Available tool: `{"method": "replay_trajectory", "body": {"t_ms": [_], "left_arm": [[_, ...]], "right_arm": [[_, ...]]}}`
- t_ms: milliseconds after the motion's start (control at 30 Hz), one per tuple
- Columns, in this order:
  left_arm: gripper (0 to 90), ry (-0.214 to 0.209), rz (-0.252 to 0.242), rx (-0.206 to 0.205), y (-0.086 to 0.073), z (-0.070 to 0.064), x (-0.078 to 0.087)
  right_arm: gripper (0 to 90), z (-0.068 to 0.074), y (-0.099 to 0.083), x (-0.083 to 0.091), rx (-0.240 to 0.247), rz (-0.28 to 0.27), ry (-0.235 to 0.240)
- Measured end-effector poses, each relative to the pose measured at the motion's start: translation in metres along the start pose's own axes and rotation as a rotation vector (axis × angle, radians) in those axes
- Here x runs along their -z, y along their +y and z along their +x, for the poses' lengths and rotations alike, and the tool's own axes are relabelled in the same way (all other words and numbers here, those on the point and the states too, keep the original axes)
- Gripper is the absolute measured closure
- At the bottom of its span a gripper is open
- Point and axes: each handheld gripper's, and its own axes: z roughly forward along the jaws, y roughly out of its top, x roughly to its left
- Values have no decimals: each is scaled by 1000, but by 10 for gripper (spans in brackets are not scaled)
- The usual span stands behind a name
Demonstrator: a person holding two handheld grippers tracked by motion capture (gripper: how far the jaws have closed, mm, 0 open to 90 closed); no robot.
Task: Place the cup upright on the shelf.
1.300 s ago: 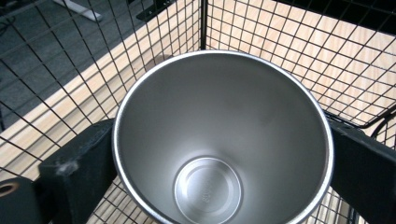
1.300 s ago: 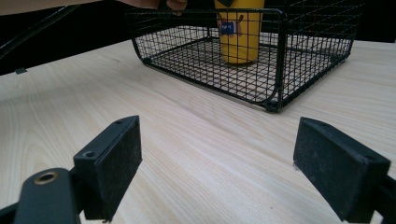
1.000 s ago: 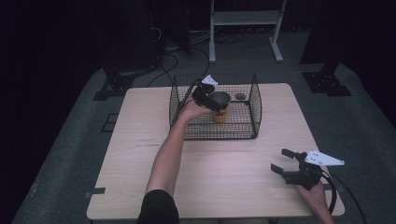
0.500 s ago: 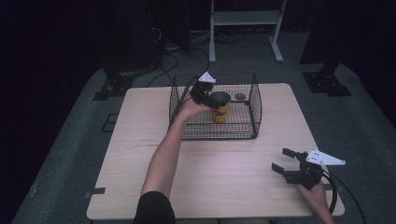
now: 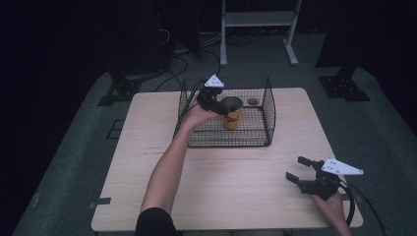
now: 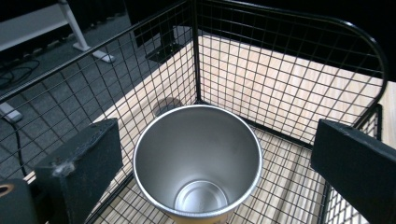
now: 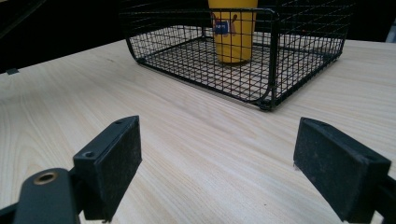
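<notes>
A yellow cup (image 5: 231,114) with a bare metal inside (image 6: 198,163) stands upright in a black wire basket (image 5: 269,110) at the back middle of the table. My left gripper (image 5: 220,105) reaches into the basket from its left side. It is open, with one jaw on each side of the cup's rim and neither touching it. My right gripper (image 5: 295,168) is open just above the table near the front right corner, nothing between its jaws. In the right gripper view (image 7: 233,149) it faces the basket (image 7: 271,56) and the cup (image 7: 232,32).
A small dark round object (image 5: 253,102) lies on the basket floor behind the cup, also seen through the mesh (image 6: 166,105). The light wooden table (image 5: 147,128) is bare between basket and right gripper. A white metal stand (image 5: 258,19) and cables sit on the floor beyond.
My left gripper has shifted slightly left and back beside the cup. The cup, the basket and the right gripper stay where they were.
</notes>
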Motion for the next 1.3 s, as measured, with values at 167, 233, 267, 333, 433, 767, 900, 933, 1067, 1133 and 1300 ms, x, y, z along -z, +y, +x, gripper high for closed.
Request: {"method": "replay_trajectory", "body": {"t_ms": [167,233,267,333,433,767,900,933,1067,1133,1300], "left_arm": [[15,1,-22,4,-1,-2,12],[16,-3,-36,14,-1,-3,16],[15,-7,-41,16,-1,-4,17],[16,-4,-45,8,-2,-7,20],[15,-4,-46,-2,-1,-11,24],[16,-19,-79,-4,-3,-22,37],[16,-22,-87,-13,-6,-28,41],[16,-23,-91,-12,-6,-29,42],[16,-25,-94,-10,-9,-33,47],[16,-27,-99,-10,-10,-34,49],[16,-28,-104,-11,-15,-39,54]], "right_arm": [[141,0,0,0,-2,1,-1],[141,0,0,0,-2,1,-1],[141,0,0,0,-1,1,-1],[141,0,0,0,0,1,-2],[141,0,0,0,-1,2,-3],[141,1,0,0,3,3,-6],[141,1,0,0,2,5,-6],[141,1,0,0,3,5,-7],[141,1,0,0,2,5,-7],[141,1,0,0,2,5,-7],[141,1,0,0,3,6,-8]]}}
